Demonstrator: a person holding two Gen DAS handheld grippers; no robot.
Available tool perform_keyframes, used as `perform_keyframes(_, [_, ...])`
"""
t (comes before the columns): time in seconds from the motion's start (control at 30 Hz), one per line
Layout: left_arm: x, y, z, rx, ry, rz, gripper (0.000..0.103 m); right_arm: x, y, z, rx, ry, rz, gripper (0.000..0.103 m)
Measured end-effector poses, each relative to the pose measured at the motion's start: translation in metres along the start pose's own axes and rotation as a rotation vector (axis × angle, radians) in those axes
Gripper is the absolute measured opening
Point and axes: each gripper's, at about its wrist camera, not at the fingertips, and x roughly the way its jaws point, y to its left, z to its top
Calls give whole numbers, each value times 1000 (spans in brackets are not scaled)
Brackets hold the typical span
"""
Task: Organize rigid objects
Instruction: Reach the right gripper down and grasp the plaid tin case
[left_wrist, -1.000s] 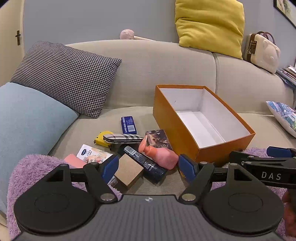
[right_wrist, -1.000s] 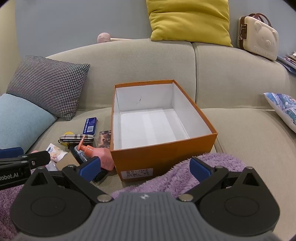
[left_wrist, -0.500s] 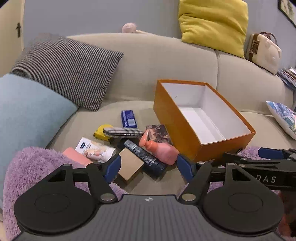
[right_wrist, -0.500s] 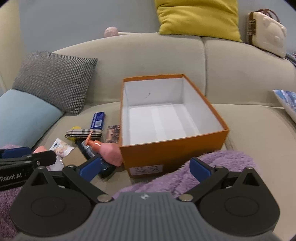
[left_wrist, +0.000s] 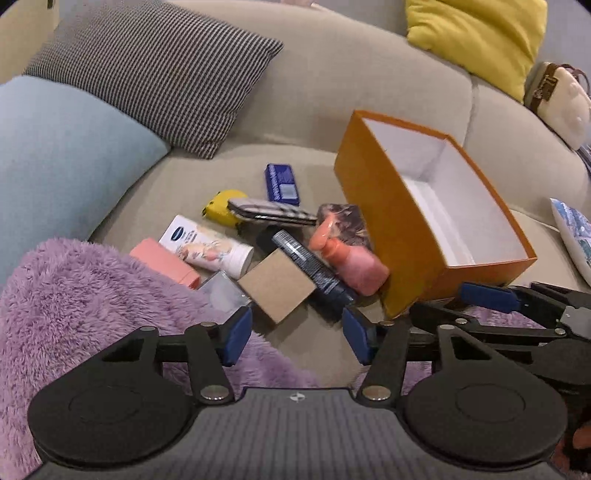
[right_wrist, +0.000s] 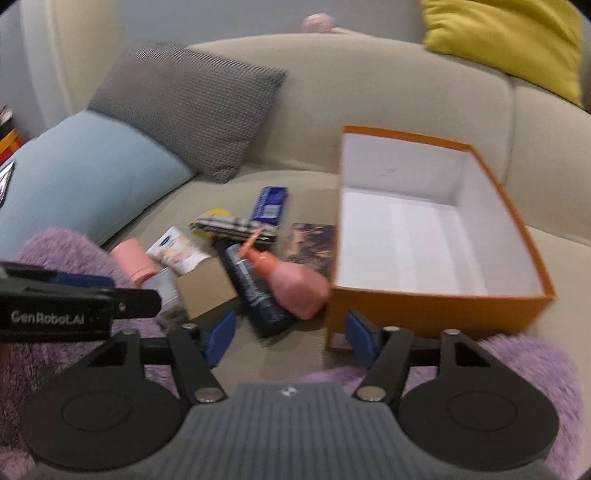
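An empty orange box (left_wrist: 391, 221) with a white inside (right_wrist: 436, 236) stands on the sofa seat. Left of it lies a pile: a pink pump bottle (left_wrist: 347, 258) (right_wrist: 291, 280), a dark blue tube (left_wrist: 314, 269) (right_wrist: 255, 288), a brown cardboard box (left_wrist: 277, 284) (right_wrist: 207, 291), a white tube (left_wrist: 207, 247), a pink block (left_wrist: 162, 262), a plaid case (left_wrist: 269, 212), a yellow tape measure (left_wrist: 221, 201), a blue pack (left_wrist: 281, 183) (right_wrist: 269, 205) and a picture card (left_wrist: 347, 221). My left gripper (left_wrist: 295, 334) is open just short of the cardboard box. My right gripper (right_wrist: 288, 338) is open near the blue tube.
A purple fluffy blanket (left_wrist: 74, 295) covers the near sofa edge. A light blue cushion (left_wrist: 55, 155) and a checked cushion (left_wrist: 159, 70) lie at the left. A yellow cushion (left_wrist: 476, 29) and a cream bear case (left_wrist: 561, 99) sit on the sofa back.
Both grippers have moved forward and tilted down toward the pile. The right view has swung left, now centred on the objects beside the box. Both stay open.
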Motion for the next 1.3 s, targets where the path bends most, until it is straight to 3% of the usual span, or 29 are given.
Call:
perform_keyframes(0.17, [11, 10, 9, -5, 31, 5, 62, 25, 13, 11, -71, 38, 63, 47])
perform_keyframes(0.63, [55, 60, 70, -4, 87, 27, 61, 99, 46, 82, -282, 53, 86, 46])
perform_keyframes(0.77, [73, 82, 85, -29, 119, 32, 61, 128, 60, 101, -369, 92, 80, 50])
perform_keyframes(0.83, [82, 94, 90, -47, 136, 21, 61, 142, 66, 108, -426, 113, 84, 58])
perform_keyframes(1.1, [104, 117, 99, -91, 181, -14, 61, 184, 83, 115, -620, 201, 128, 65])
perform_keyframes(1.3, [114, 125, 102, -115, 202, -26, 62, 208, 82, 114, -643, 255, 136, 61])
